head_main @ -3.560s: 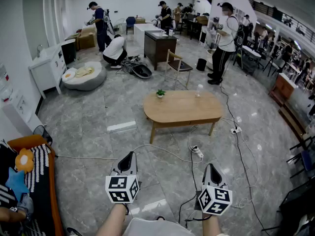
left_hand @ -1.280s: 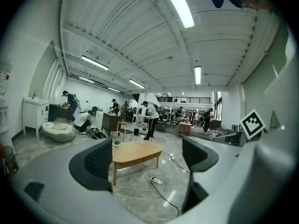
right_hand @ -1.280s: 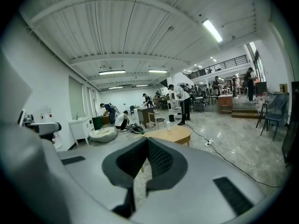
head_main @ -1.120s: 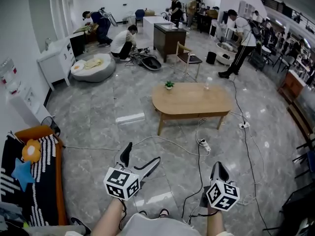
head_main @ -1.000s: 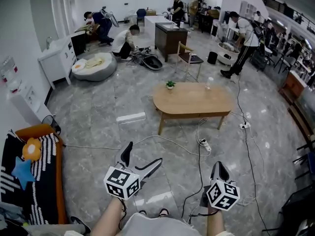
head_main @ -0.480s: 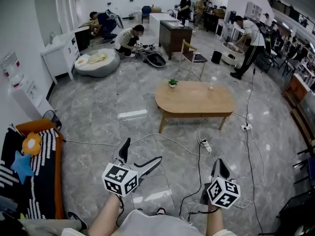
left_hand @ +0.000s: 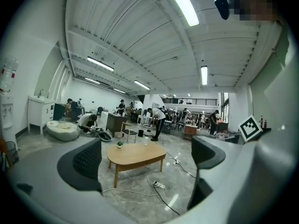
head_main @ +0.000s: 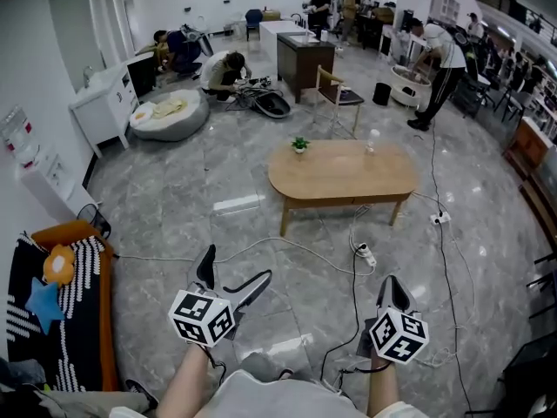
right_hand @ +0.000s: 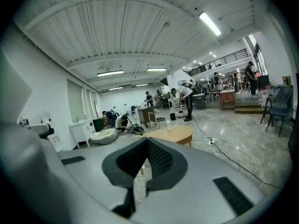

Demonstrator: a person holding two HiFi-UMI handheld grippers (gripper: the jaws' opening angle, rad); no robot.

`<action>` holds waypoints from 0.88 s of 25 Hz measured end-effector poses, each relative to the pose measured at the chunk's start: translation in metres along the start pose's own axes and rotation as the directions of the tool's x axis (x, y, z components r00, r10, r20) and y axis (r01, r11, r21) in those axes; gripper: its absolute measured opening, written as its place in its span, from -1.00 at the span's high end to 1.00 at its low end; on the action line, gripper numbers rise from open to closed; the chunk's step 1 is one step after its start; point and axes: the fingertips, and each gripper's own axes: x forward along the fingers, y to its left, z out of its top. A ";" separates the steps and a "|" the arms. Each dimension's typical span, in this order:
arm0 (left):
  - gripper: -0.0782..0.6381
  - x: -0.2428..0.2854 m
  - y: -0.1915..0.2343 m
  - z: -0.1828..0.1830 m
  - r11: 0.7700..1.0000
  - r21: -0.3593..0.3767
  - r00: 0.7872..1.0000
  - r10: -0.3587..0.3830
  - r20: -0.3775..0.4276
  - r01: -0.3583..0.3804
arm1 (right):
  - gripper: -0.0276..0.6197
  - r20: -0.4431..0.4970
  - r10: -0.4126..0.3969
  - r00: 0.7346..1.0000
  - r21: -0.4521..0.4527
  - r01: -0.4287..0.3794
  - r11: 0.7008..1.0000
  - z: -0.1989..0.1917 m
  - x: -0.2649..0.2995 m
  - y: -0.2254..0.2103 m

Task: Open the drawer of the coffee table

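The oval wooden coffee table (head_main: 341, 174) stands in the middle of the grey floor, well ahead of both grippers; a small potted plant (head_main: 299, 144) and a clear bottle (head_main: 372, 139) sit on it. Its drawer front cannot be made out from here. My left gripper (head_main: 235, 268) is low in the head view with its jaws spread wide and nothing between them. In the left gripper view the table (left_hand: 135, 155) shows far off between the two pads (left_hand: 86, 164). My right gripper (head_main: 389, 282) is shut and empty, its pads (right_hand: 159, 160) pressed together, with the table (right_hand: 175, 134) behind them.
Cables and a power strip (head_main: 365, 255) trail across the floor between me and the table. An orange sofa with striped cushions (head_main: 52, 312) is at the left. A white bar (head_main: 237, 204) lies left of the table. A chair (head_main: 335, 98), a beanbag (head_main: 170, 111) and several people are beyond.
The left jaws, shut in the oldest frame, now stand wide apart. Both grippers have drifted a little across the floor, the left one leftward in the head view. The right stays shut.
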 end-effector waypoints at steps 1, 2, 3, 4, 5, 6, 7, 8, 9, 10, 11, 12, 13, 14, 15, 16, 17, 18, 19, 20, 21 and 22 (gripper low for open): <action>-0.83 0.004 -0.001 -0.001 1.000 0.002 1.000 0.001 -0.005 -0.001 | 0.91 -0.003 -0.002 1.000 0.010 0.002 1.000 -0.002 0.003 -0.004; -0.83 0.008 0.000 -0.002 1.000 0.002 1.000 0.002 -0.010 -0.002 | 0.91 -0.007 -0.004 1.000 0.020 0.004 1.000 -0.003 0.006 -0.006; -0.83 0.012 0.001 -0.003 1.000 0.001 1.000 0.003 -0.014 -0.003 | 0.91 -0.011 -0.006 1.000 0.028 0.007 1.000 -0.004 0.008 -0.009; -0.83 0.016 0.002 -0.003 1.000 -0.002 1.000 0.003 -0.017 -0.003 | 0.91 -0.015 -0.010 1.000 0.032 0.010 0.999 -0.006 0.010 -0.010; -0.83 0.020 0.005 -0.004 1.000 -0.006 1.000 0.003 -0.018 -0.003 | 0.91 -0.019 -0.014 1.000 0.033 0.015 0.999 -0.007 0.012 -0.012; -0.83 0.024 0.008 -0.004 1.000 -0.009 1.000 0.003 -0.018 -0.003 | 0.91 -0.022 -0.019 1.000 0.032 0.019 0.999 -0.007 0.015 -0.013; -0.83 0.029 0.012 -0.005 1.000 -0.012 1.000 0.003 -0.018 -0.003 | 0.91 -0.024 -0.025 0.999 0.032 0.025 0.999 -0.007 0.019 -0.014; -0.83 0.035 0.017 -0.005 1.000 -0.015 1.000 0.001 -0.019 -0.002 | 0.91 -0.024 -0.033 0.999 0.032 0.034 0.999 -0.007 0.023 -0.015; -0.83 0.042 0.022 -0.006 1.000 -0.020 1.000 -0.002 -0.019 0.002 | 0.91 -0.023 -0.046 0.999 0.032 0.047 0.998 -0.007 0.027 -0.018; -0.83 0.050 0.027 -0.008 1.000 -0.025 1.000 -0.008 -0.020 0.007 | 0.91 -0.024 -0.061 0.998 0.034 0.061 0.998 -0.007 0.032 -0.021; -0.83 0.058 0.031 -0.009 0.999 -0.030 1.000 -0.015 -0.022 0.014 | 0.91 -0.025 -0.076 0.997 0.038 0.077 0.996 -0.007 0.037 -0.024; -0.83 0.067 0.037 -0.011 0.999 -0.034 0.999 -0.024 -0.024 0.023 | 0.91 -0.026 -0.090 0.996 0.042 0.091 0.995 -0.008 0.044 -0.025; -0.83 0.077 0.043 -0.012 0.999 -0.037 0.999 -0.033 -0.028 0.032 | 0.91 -0.027 -0.102 0.994 0.048 0.103 0.994 -0.007 0.052 -0.025; -0.83 0.086 0.050 -0.013 0.998 -0.039 0.998 -0.044 -0.034 0.043 | 0.91 -0.026 -0.112 0.993 0.053 0.114 0.992 -0.007 0.059 -0.022; -0.83 0.096 0.058 -0.012 0.998 -0.040 0.998 -0.057 -0.039 0.055 | 0.91 -0.025 -0.123 0.992 0.056 0.124 0.991 -0.005 0.067 -0.018; -0.83 0.106 0.067 -0.010 0.997 -0.041 0.997 -0.070 -0.044 0.068 | 0.91 -0.024 -0.132 0.991 0.057 0.134 0.989 -0.003 0.075 -0.012; -0.83 0.116 0.076 -0.007 0.996 -0.040 0.995 -0.083 -0.046 0.081 | 0.91 -0.021 -0.140 0.990 0.056 0.141 0.988 0.001 0.084 -0.005; -0.83 0.126 0.086 -0.002 0.995 -0.038 0.994 -0.097 -0.048 0.095 | 0.91 -0.018 -0.146 0.989 0.055 0.147 0.988 0.006 0.094 0.003; -0.83 0.136 0.095 0.002 0.993 -0.035 0.993 -0.110 -0.051 0.109 | 0.91 -0.014 -0.152 0.988 0.054 0.153 0.987 0.011 0.103 0.011; -0.83 0.146 0.104 0.007 0.992 -0.032 0.991 -0.124 -0.054 0.122 | 0.91 -0.010 -0.158 0.987 0.056 0.158 0.986 0.016 0.113 0.019; -0.83 0.156 0.112 0.012 0.990 -0.029 0.989 -0.138 -0.059 0.136 | 0.91 -0.006 -0.165 0.986 0.059 0.165 0.985 0.021 0.123 0.027; -0.83 0.166 0.122 0.016 0.988 -0.026 0.986 -0.152 -0.064 0.150 | 0.91 -0.003 -0.172 0.985 0.062 0.172 0.983 0.025 0.133 0.034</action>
